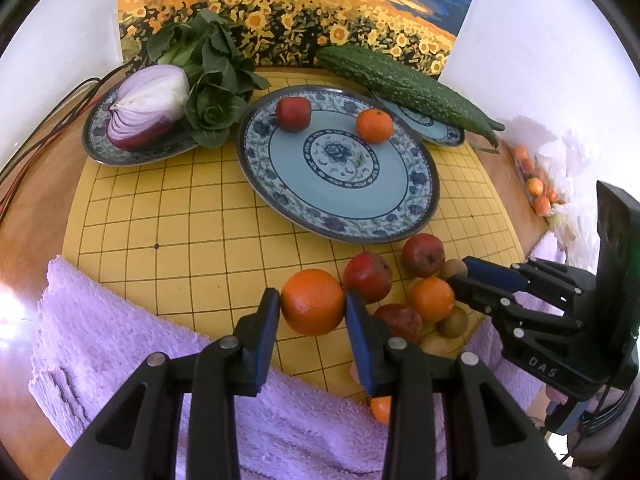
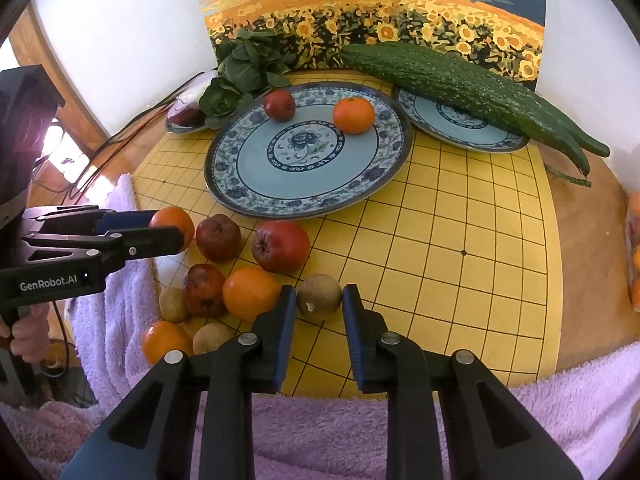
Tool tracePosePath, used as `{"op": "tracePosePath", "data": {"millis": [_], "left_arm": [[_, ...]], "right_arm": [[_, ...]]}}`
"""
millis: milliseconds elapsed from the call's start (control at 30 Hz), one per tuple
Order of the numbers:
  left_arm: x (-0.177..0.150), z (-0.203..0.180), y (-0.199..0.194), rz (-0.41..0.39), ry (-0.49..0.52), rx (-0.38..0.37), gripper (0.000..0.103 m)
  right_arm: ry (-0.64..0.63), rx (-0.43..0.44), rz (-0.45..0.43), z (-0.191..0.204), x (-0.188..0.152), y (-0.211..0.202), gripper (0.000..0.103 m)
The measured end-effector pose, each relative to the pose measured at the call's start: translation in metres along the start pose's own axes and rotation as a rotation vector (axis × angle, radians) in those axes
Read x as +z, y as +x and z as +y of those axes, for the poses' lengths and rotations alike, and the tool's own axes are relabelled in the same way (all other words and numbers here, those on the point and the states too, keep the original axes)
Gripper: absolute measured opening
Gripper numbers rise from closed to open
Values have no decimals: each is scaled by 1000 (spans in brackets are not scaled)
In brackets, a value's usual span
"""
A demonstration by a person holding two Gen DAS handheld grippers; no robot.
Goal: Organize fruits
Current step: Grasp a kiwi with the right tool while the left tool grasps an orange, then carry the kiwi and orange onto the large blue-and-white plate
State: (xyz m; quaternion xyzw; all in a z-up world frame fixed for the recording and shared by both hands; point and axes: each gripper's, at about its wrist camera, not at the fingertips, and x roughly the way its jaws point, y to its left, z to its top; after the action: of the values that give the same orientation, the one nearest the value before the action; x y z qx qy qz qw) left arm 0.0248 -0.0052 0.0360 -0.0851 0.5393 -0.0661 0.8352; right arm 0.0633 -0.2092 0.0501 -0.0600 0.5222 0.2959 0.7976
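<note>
My left gripper [image 1: 312,297] is shut on a large orange [image 1: 312,310] that rests on the yellow grid mat; both blue pads touch its sides. In the right wrist view this gripper [image 2: 170,227] comes in from the left. My right gripper [image 2: 319,293] is shut on a small brown round fruit [image 2: 319,298] at the right edge of a fruit pile. Red fruits [image 2: 281,246], another orange [image 2: 250,293] and more brown fruits [image 2: 174,305] lie between the two grippers. The big blue plate [image 1: 340,200] behind the pile holds a red fruit [image 1: 294,114] and a mandarin [image 1: 374,125].
At the back left a plate [image 1: 100,148] carries half a red onion [image 1: 148,110] and leafy greens. Long green gourds [image 2: 472,84] lie across a plate at the back right. A purple towel [image 1: 160,360] covers the front edge. Cables run at the left, and a bag of oranges [image 1: 538,192] sits at the right.
</note>
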Motion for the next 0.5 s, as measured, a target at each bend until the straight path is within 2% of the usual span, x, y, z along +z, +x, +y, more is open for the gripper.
{"op": "tracePosePath", "data": {"millis": [500], "left_arm": [[13, 5, -8, -32, -4, 3, 35]], "right_arm": [[12, -12, -31, -3, 7, -8, 25]]}}
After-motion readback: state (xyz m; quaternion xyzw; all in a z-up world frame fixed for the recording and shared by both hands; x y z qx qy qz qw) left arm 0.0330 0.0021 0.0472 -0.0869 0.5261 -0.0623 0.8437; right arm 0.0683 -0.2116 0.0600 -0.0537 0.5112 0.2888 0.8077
